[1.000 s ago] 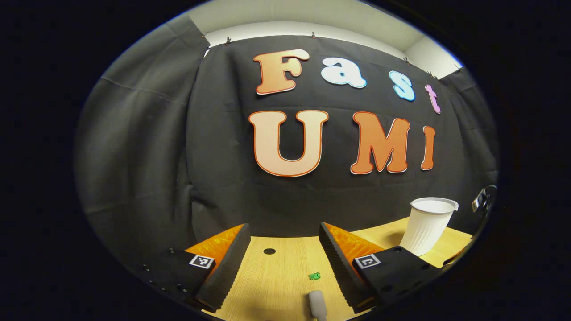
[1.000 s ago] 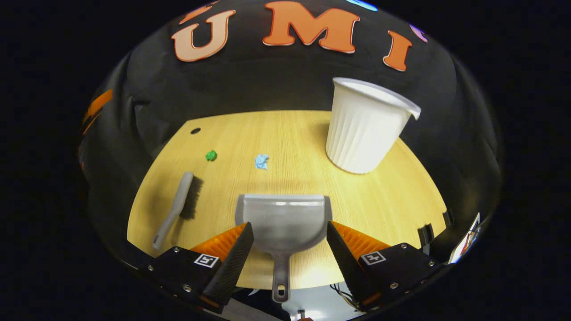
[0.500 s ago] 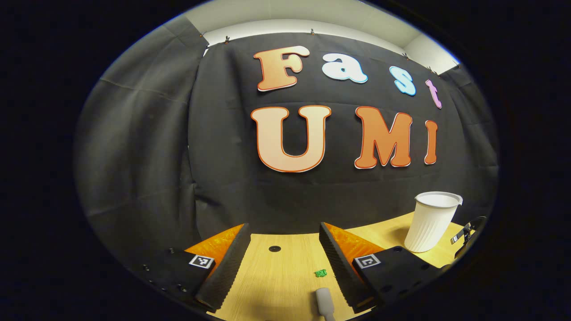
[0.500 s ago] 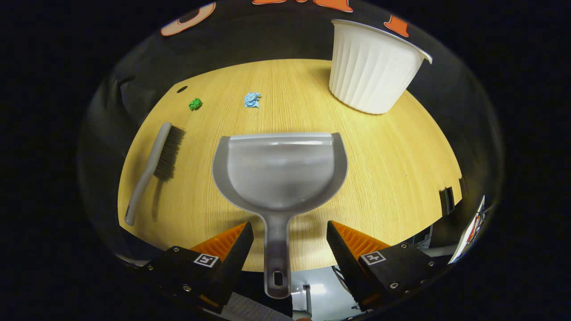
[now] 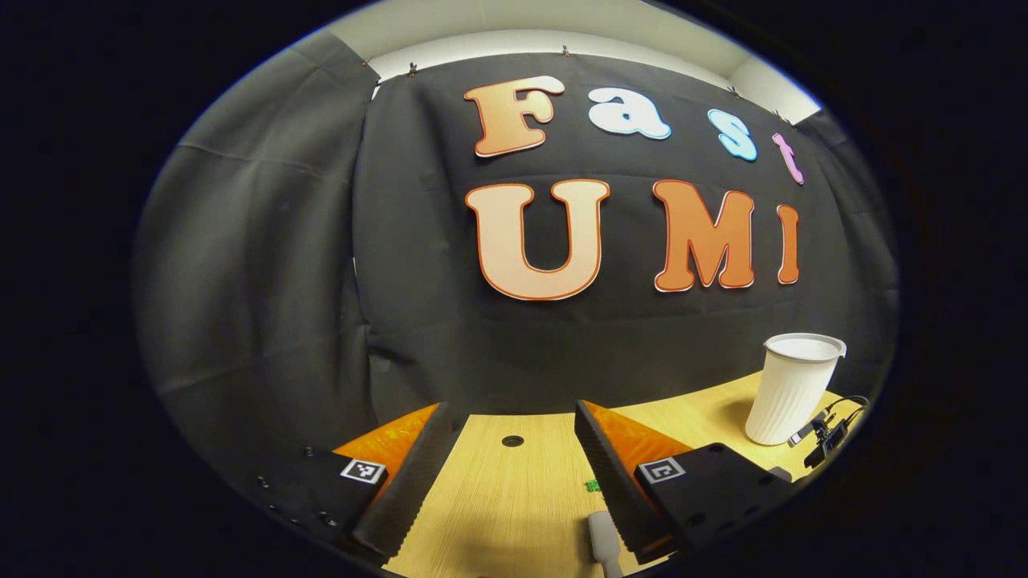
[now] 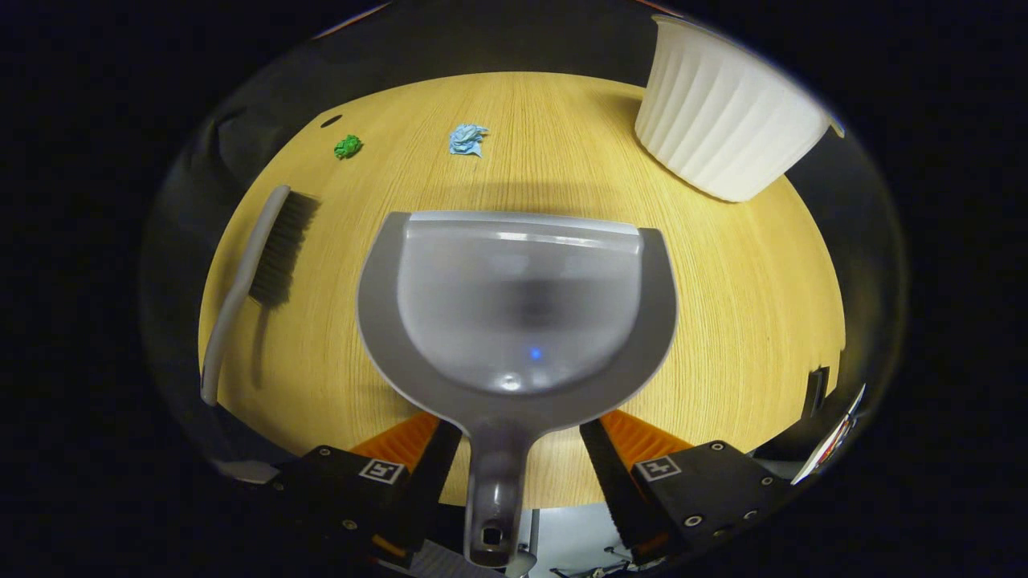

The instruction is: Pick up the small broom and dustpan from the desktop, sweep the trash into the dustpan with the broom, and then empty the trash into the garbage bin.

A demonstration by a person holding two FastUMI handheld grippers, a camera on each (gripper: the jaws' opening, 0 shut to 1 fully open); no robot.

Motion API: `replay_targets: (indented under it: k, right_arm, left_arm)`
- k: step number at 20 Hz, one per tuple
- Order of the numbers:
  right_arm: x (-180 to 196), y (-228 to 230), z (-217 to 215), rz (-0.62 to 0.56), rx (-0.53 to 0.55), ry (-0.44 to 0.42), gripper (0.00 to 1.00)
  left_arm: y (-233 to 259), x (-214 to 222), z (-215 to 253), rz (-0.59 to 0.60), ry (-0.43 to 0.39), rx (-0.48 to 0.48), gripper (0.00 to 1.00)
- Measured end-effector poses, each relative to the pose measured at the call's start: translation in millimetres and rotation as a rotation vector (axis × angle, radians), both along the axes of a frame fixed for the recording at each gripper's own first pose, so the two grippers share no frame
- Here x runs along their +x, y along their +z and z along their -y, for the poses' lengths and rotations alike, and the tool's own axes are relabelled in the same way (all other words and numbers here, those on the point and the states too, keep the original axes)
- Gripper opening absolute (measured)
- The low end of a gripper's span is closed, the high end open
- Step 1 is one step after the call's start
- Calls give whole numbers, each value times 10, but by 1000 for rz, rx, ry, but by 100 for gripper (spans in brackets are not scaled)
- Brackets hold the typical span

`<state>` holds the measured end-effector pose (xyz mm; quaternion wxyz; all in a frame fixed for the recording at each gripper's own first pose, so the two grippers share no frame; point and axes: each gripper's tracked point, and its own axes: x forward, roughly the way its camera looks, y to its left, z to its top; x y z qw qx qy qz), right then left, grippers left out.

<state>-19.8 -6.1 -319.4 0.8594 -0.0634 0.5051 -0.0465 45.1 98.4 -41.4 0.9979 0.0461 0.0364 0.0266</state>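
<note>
Right gripper (image 6: 514, 466) is sitting with its jaws apart on either side of the dustpan (image 6: 518, 309) handle, not clamping yet; the pan is lying flat on the desk (image 6: 723, 321). Left gripper (image 5: 502, 474) is hanging spread wide with the broom (image 6: 257, 273) handle tip between its fingers. Risk: the right closing off-centre is likely to twist the handle, while 2 trash bits (image 6: 466, 139) are waiting ahead near the bin (image 6: 727, 128).

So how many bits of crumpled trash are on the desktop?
2: a green crumpled scrap near the far-left edge, and a light-blue crumpled scrap right of it, beyond the grey plastic dustpan.
</note>
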Motion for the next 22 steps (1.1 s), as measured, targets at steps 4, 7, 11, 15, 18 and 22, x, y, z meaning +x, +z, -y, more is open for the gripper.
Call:
replay_targets:
  k: [4, 7, 11, 15, 18, 22]
  right_arm:
    - [104, -119, -42, -50, 26, -29, 59]
    - [178, -78, -16, -45, -12, 4, 33]
    - [224, -31, 23, -44, -58, 71, 27]
    - [237, -17, 118, -36, -81, 85, 26]
    - [210, 2, 179, -39, -76, 95, 26]
    - [208, -19, 224, -25, -81, 124, 26]
  left_arm:
    - [-34, -12, -39, -6, 10, -10, 98]
    - [-86, 5, -84, -17, 13, -13, 98]
    - [-189, 58, -56, -70, -5, -45, 96]
    - [-648, 72, 253, -259, -53, -66, 98]
    - [-1148, -47, 626, -443, -103, -151, 99]
    - [-1882, -189, 879, -646, -137, -63, 100]
